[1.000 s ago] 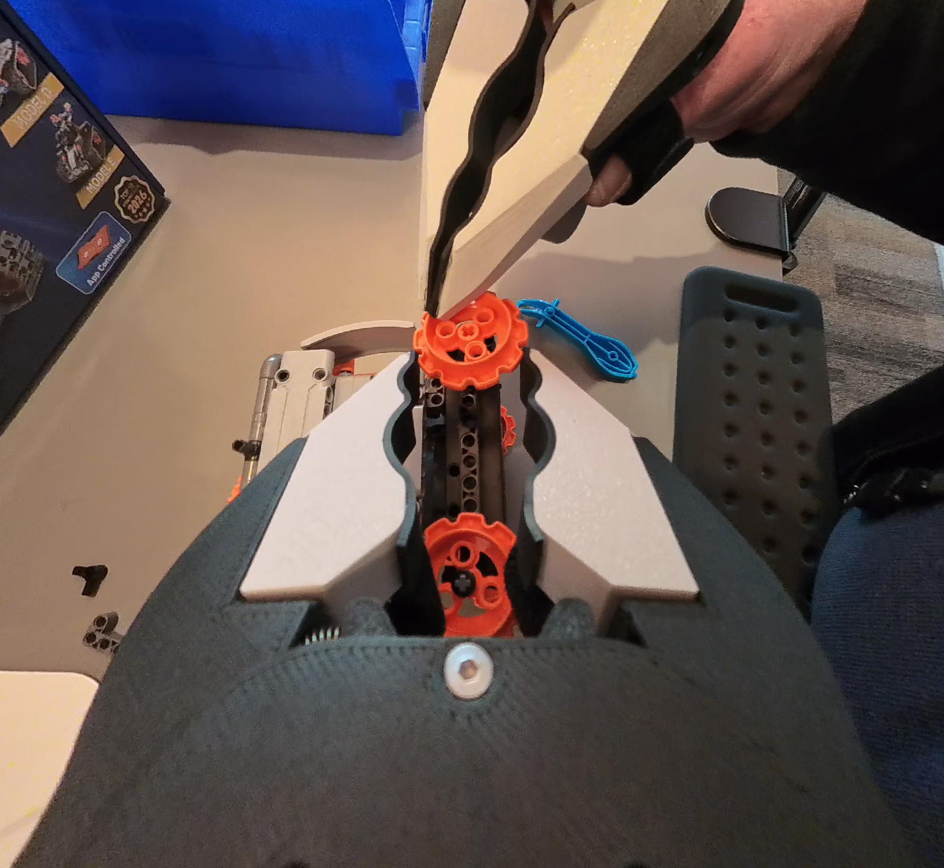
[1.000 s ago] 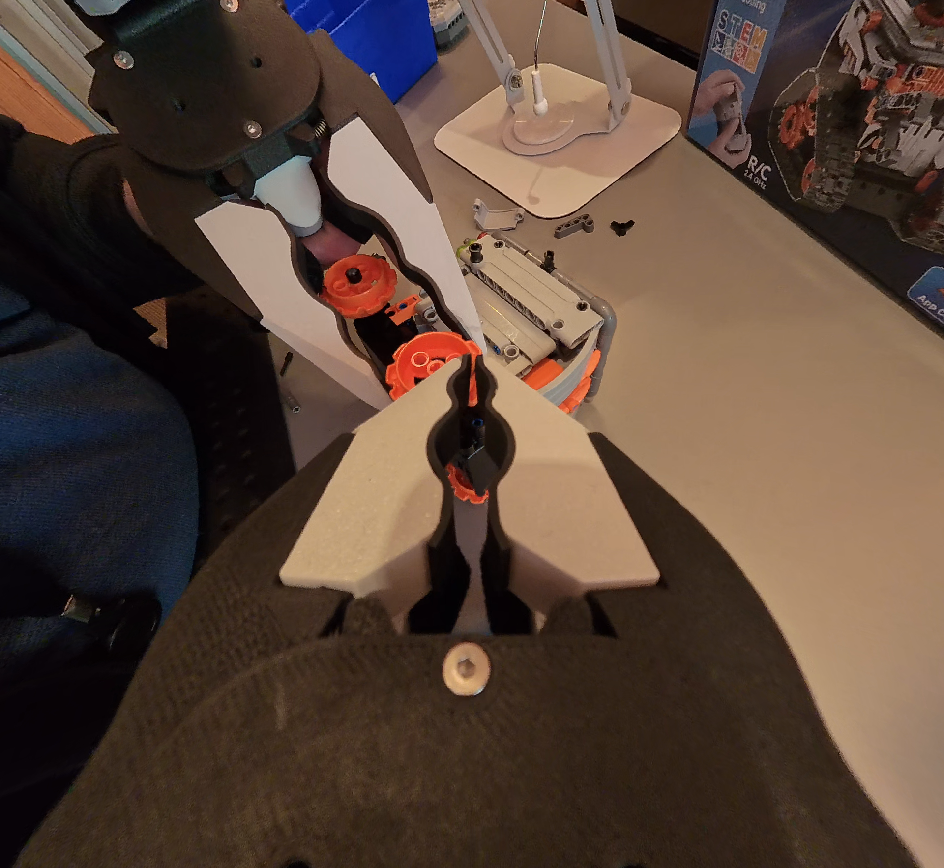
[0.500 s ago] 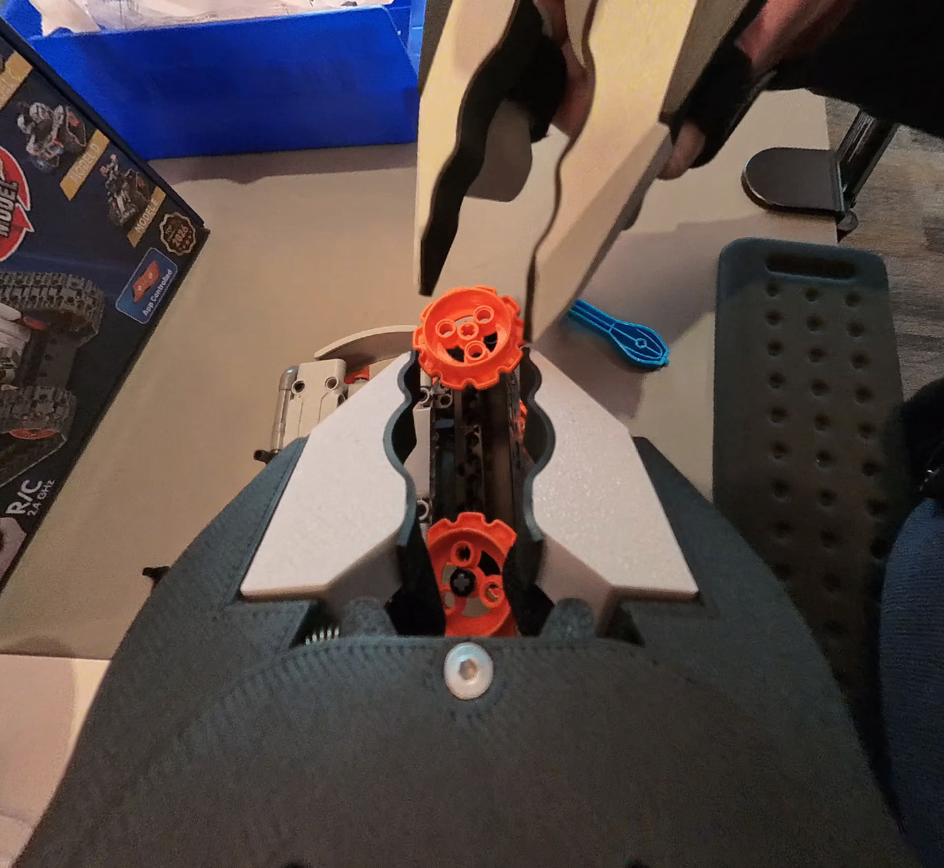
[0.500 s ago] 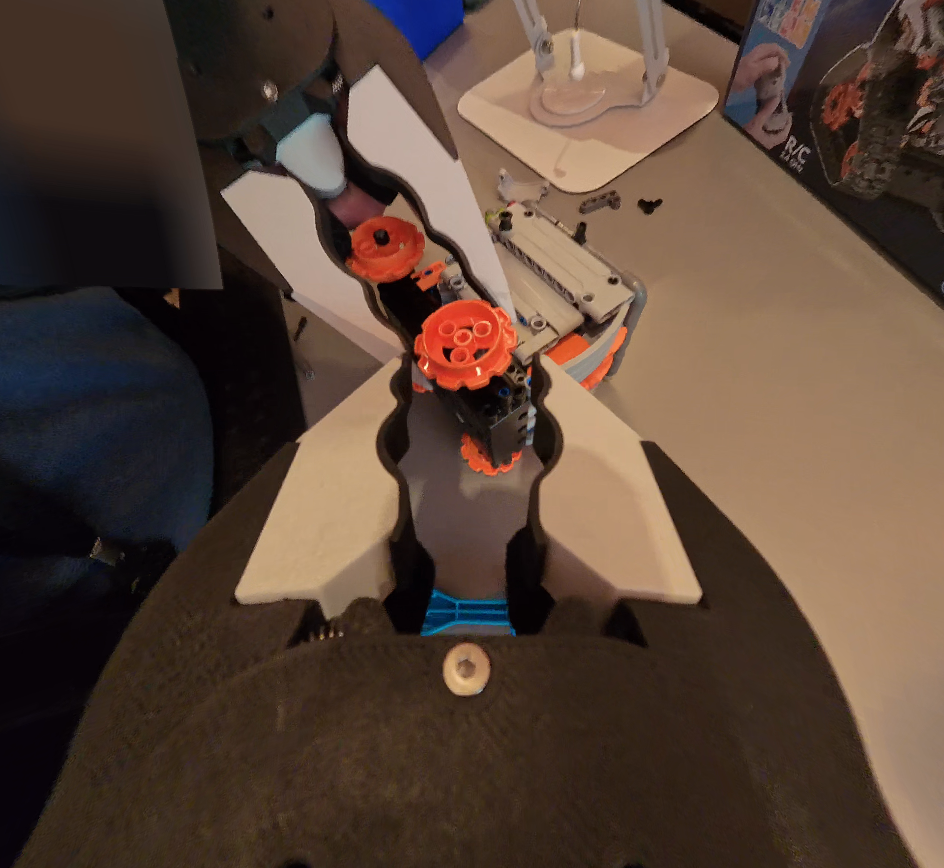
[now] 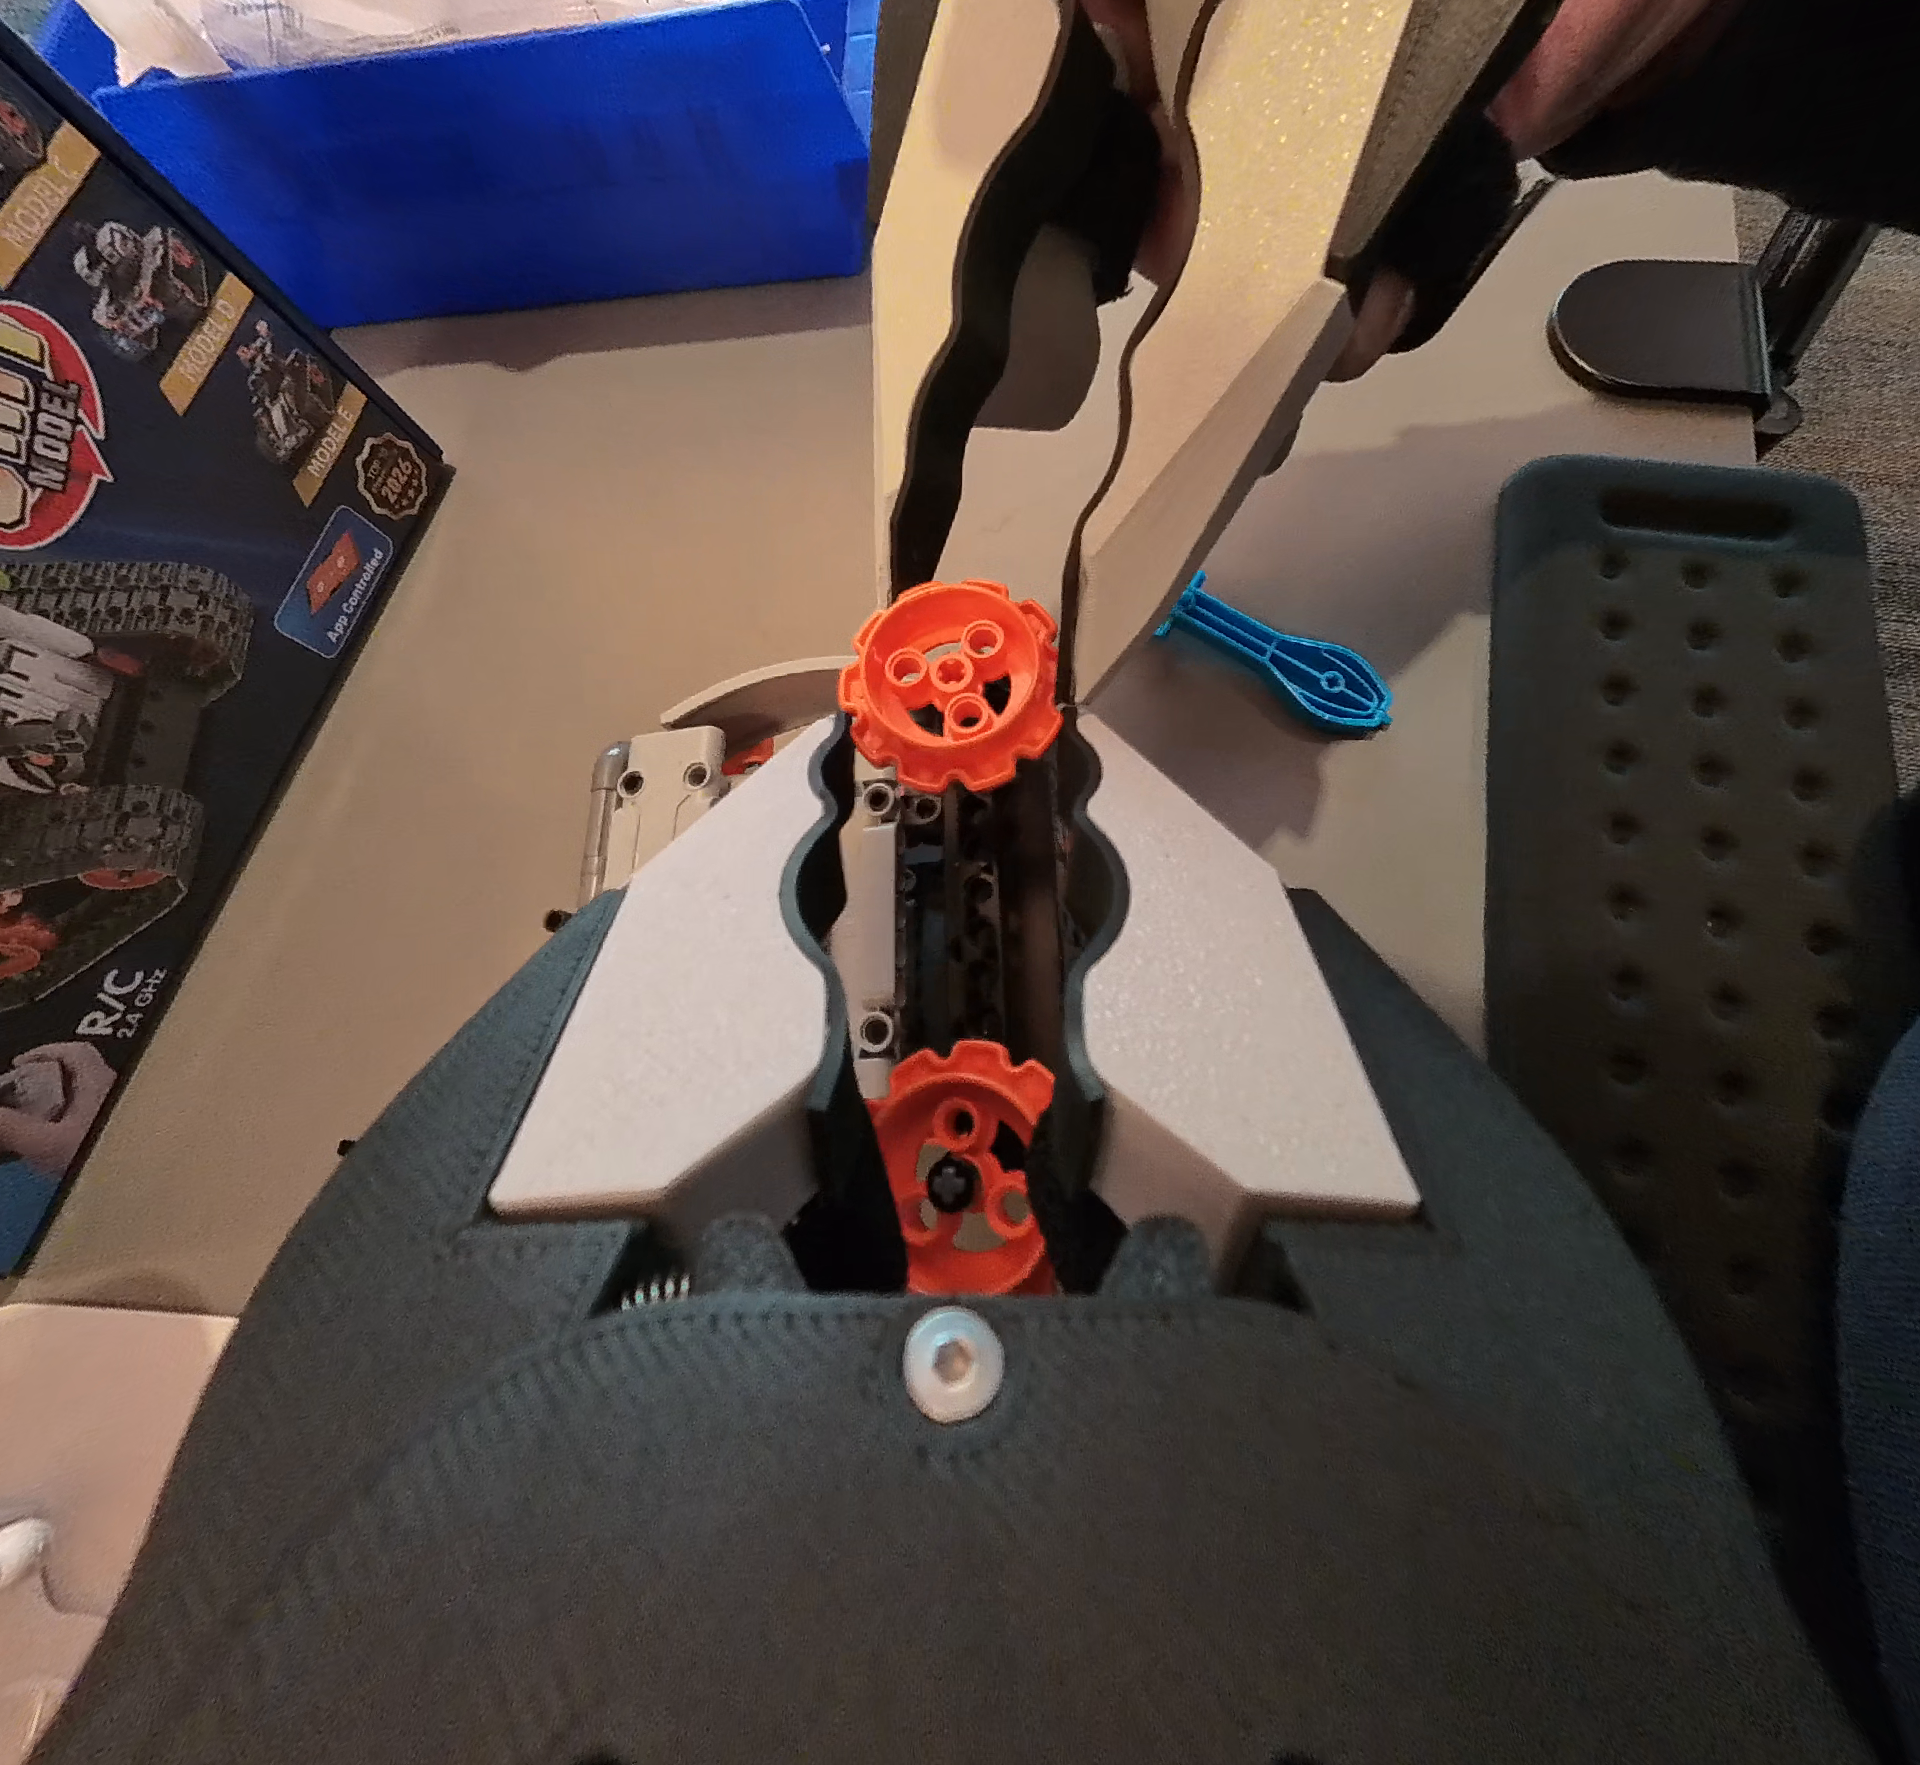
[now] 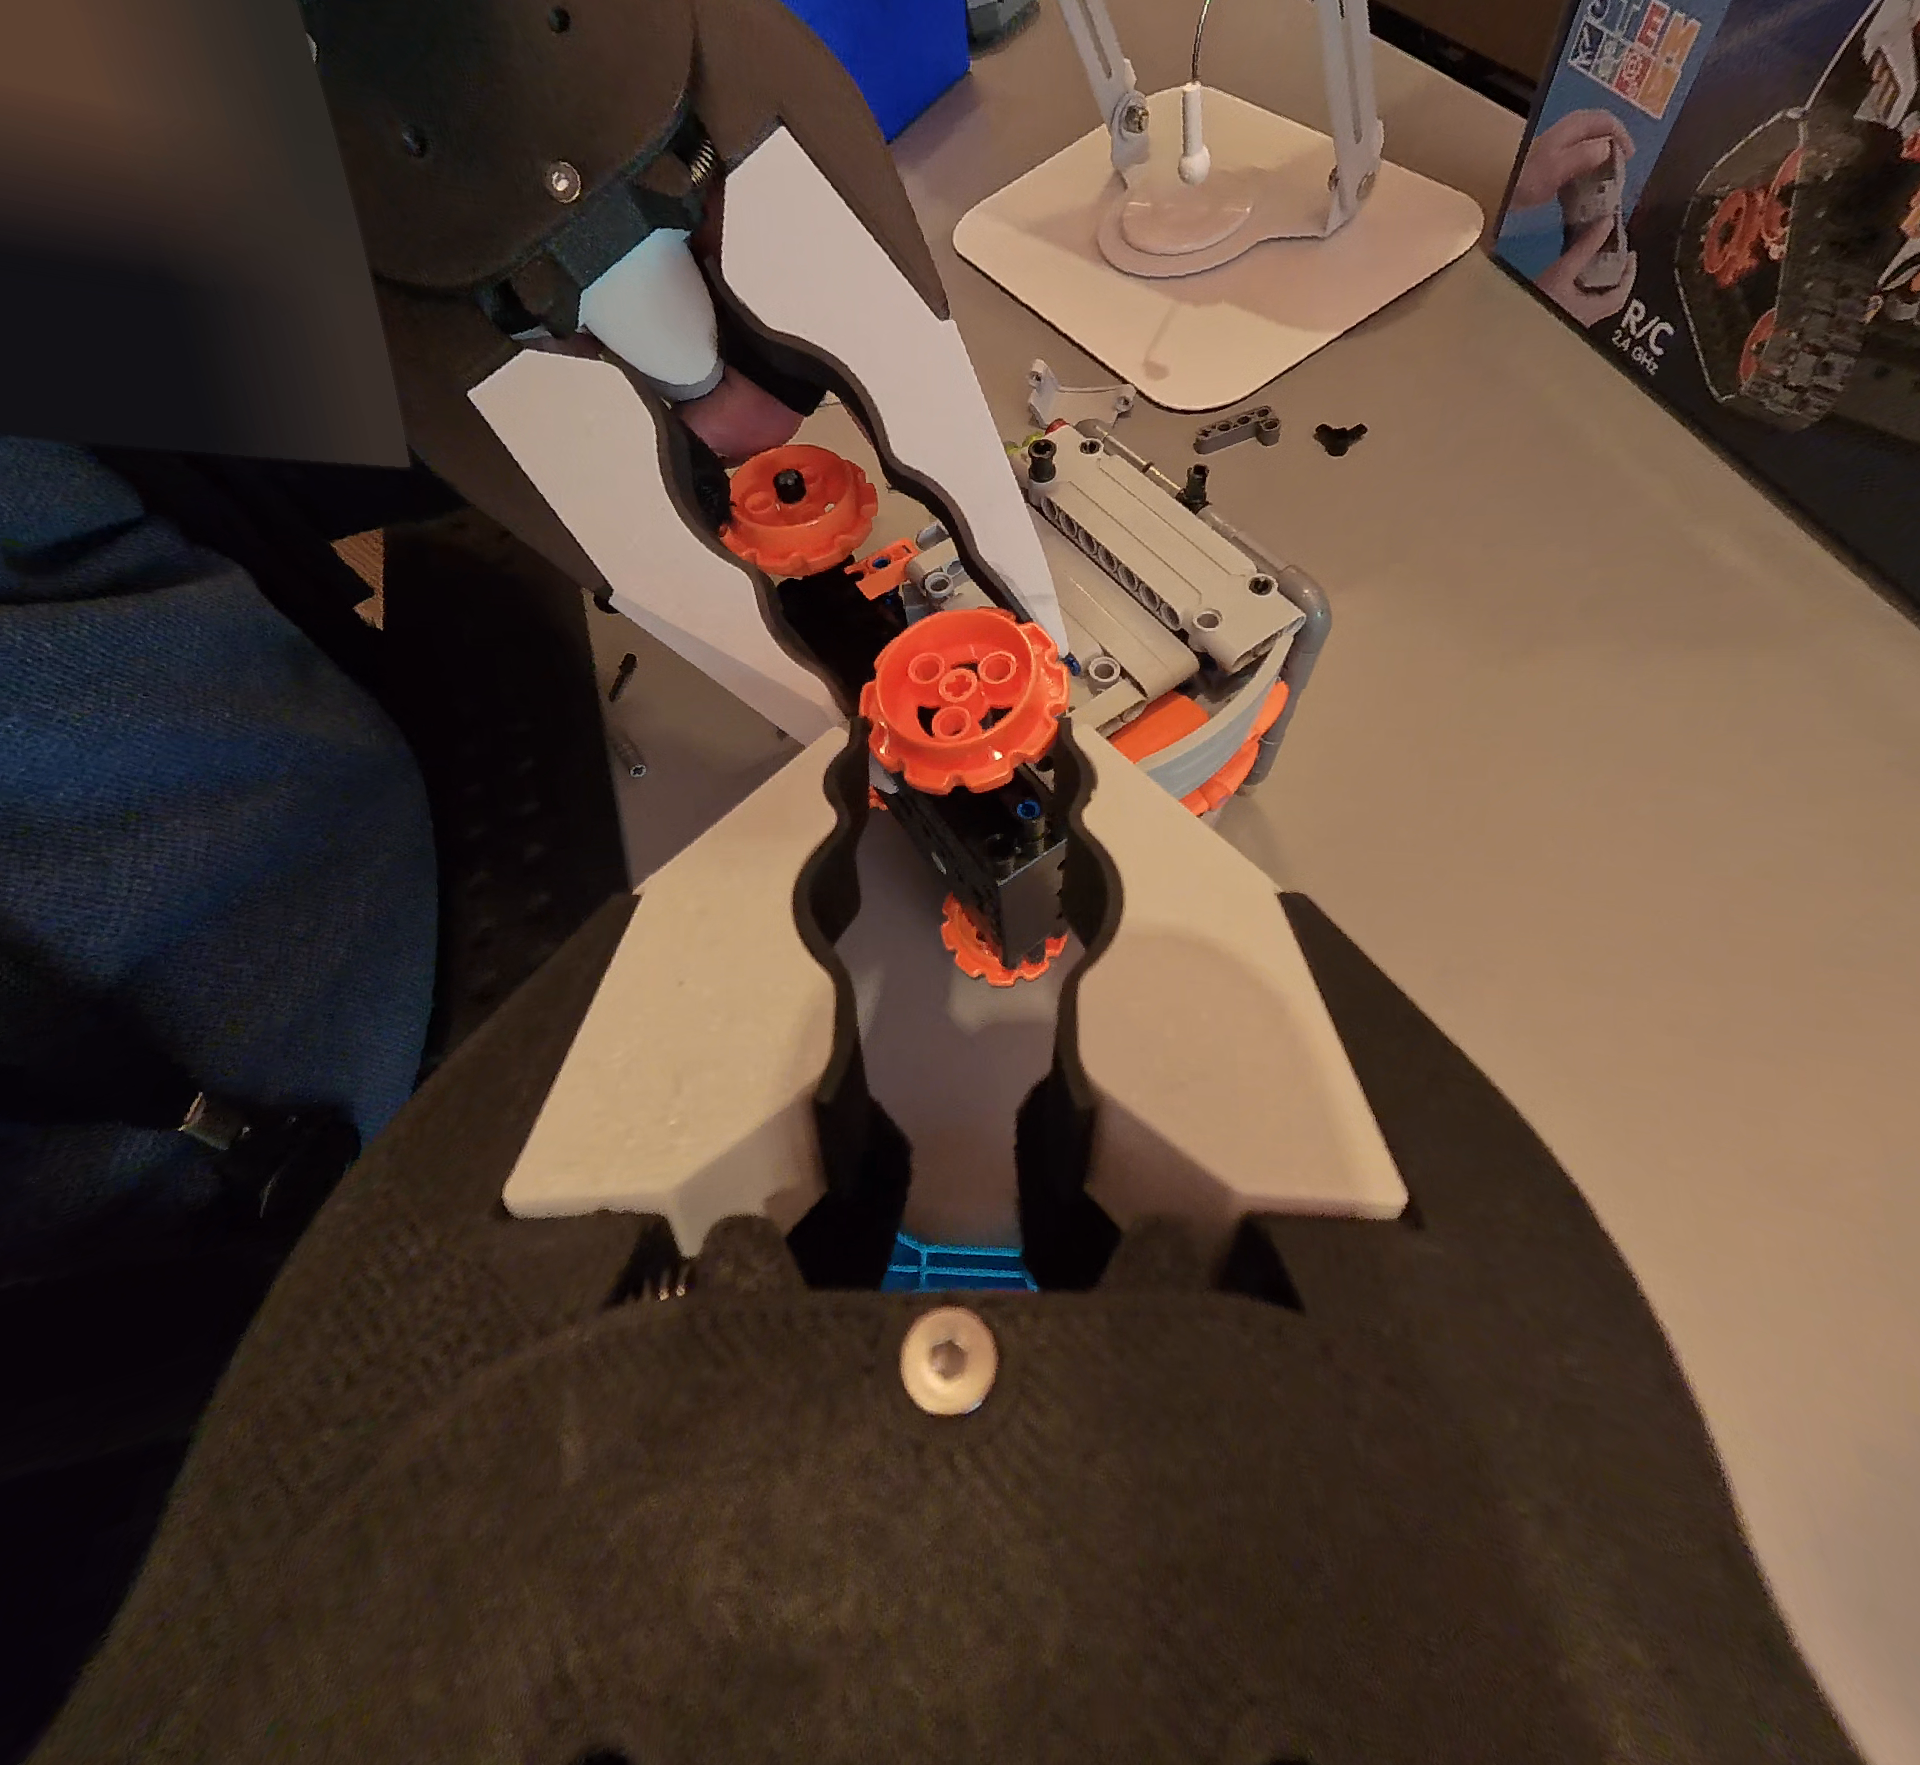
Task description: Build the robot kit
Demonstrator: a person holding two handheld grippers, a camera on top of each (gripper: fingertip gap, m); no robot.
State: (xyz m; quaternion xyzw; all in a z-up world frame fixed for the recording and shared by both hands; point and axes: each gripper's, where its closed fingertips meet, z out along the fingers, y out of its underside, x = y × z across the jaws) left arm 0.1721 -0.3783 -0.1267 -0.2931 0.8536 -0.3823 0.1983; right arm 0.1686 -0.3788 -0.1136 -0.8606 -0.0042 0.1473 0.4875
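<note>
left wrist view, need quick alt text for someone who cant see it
The left gripper is clamped on a black beam assembly with two orange sprocket wheels. The right gripper, open, straddles the far wheel above the table.

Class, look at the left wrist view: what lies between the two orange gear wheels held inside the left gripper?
Between the far orange gear wheel and the near orange gear wheel, inside the left gripper, runs a black holed beam frame with a grey beam alongside.

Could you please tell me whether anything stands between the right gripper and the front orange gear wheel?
Nothing visible does: the right gripper is open, its tips flanking the orange gear wheel on the black beam assembly that the left gripper clamps.
</note>
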